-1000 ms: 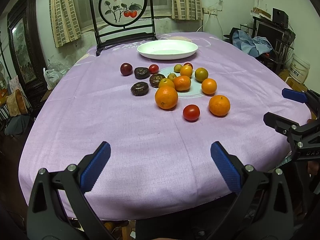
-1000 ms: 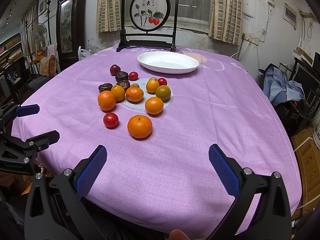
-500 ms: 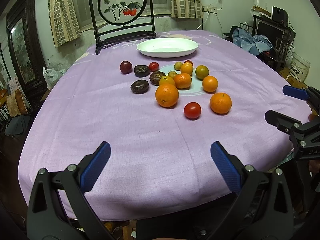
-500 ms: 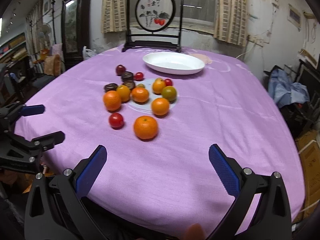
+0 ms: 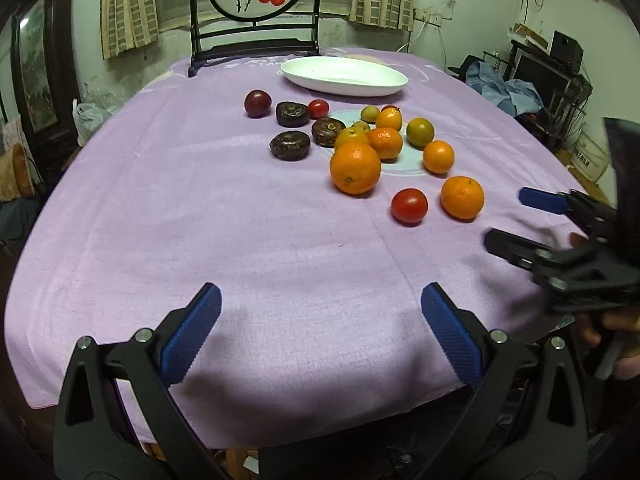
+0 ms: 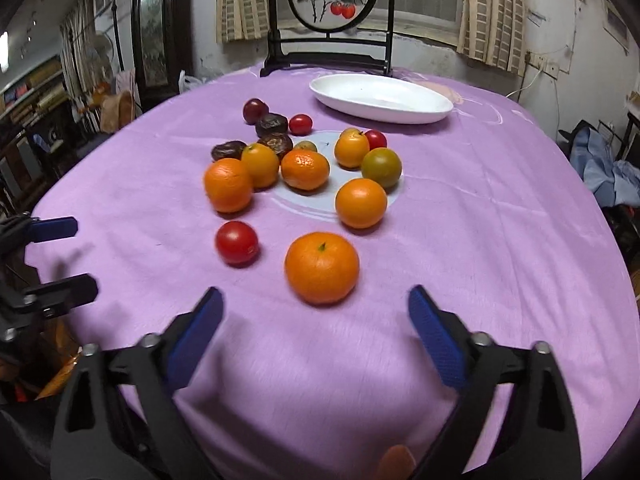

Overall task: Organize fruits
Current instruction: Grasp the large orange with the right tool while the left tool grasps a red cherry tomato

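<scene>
right gripper (image 6: 314, 322) held low over purple tablecloth (image 6: 480, 240), jaws apart, just been narrowing, nothing between them; nearest orange (image 6: 322, 267) seen just beyond blue pads. left gripper (image 5: 320, 332) held wide apart over bare cloth, nothing clamped. remaining fruits clustered mid-table: red tomato (image 6: 237, 242), oranges, dark fruits. white oval dish (image 6: 380, 98) seen behind cluster, nothing in it.

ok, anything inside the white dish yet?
No fruit in view: the white dish shows only bare white bottom in both views. Its near rim hides a thin strip of the inside. All fruit sits on the tablecloth.
</scene>
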Demonstrator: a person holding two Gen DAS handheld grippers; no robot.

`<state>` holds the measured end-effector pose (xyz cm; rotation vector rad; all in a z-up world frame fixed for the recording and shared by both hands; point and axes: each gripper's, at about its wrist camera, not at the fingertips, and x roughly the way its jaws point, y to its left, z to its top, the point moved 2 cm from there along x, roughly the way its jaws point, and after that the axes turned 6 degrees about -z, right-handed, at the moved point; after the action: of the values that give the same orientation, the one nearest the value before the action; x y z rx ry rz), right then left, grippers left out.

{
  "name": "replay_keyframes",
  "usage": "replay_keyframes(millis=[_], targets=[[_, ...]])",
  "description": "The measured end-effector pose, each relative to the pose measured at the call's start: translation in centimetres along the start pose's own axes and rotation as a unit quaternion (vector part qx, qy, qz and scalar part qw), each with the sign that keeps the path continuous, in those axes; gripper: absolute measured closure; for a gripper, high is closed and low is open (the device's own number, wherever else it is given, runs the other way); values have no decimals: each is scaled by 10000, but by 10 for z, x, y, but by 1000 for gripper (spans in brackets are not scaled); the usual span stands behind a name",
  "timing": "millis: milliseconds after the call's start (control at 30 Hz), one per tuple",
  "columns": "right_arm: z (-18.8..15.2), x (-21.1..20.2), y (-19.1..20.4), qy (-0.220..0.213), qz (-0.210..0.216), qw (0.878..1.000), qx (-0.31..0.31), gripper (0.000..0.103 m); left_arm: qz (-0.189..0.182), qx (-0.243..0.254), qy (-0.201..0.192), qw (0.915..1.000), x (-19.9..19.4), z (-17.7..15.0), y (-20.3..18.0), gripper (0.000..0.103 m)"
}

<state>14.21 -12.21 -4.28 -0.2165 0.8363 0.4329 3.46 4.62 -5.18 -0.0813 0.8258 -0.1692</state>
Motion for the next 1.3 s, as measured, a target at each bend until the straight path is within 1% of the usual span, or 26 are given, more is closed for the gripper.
replay_keyframes(millis=[133,200,233,267,333,367,400,467,533,567,633,667,733,900,1100,1167,1233,1300], targets=[[8,13,-4,113,-59,9999,10,18,-117,29,-60,9999,3,2,7,2],[12,21,-6,192,-93,9998,-30,21,-130,78,-125,9998,3,4,8,2],[13,25,-7,225,-108,9997,-45,27,-124,90,-179,9997,4,4,9,3],[13,28,-8,289,-104,9995,-52,37,-150,98,-206,9996,5,5,9,3],[12,34,-9,465,73,9989,-24,50,-286,121,-177,9994,9,8,8,6],[11,34,-9,470,154,9988,-17,58,-356,167,-150,9991,11,9,6,7],[11,32,-10,421,200,9989,-10,59,-406,213,-135,9989,13,10,4,10],[10,26,-15,328,315,9989,144,59,-525,307,-78,9981,19,12,-1,16],[8,20,-27,185,424,9977,488,59,-755,356,63,9965,28,16,-9,30],[7,18,-31,164,432,9971,598,59,-888,368,153,9953,34,18,-14,34],[3,16,-41,154,428,9959,786,59,-1044,437,291,9932,45,23,-24,46],[2,16,-44,168,434,9955,825,59,-1054,471,333,9928,50,24,-27,48],[-2,15,-49,211,463,9949,872,59,-1102,543,450,9914,63,31,-38,55],[-7,10,-54,186,627,9935,932,59,-1180,506,592,9900,82,46,-48,56],[-5,8,-56,136,735,9930,912,59,-1089,469,679,9906,97,57,-56,56],[-3,9,-57,134,732,9930,914,59,-978,532,675,9915,99,57,-57,61],[0,10,-59,145,721,9931,911,59,-876,600,662,9921,101,58,-58,70],[7,12,-62,139,753,9928,923,59,-870,612,662,9921,101,58,-56,71]])
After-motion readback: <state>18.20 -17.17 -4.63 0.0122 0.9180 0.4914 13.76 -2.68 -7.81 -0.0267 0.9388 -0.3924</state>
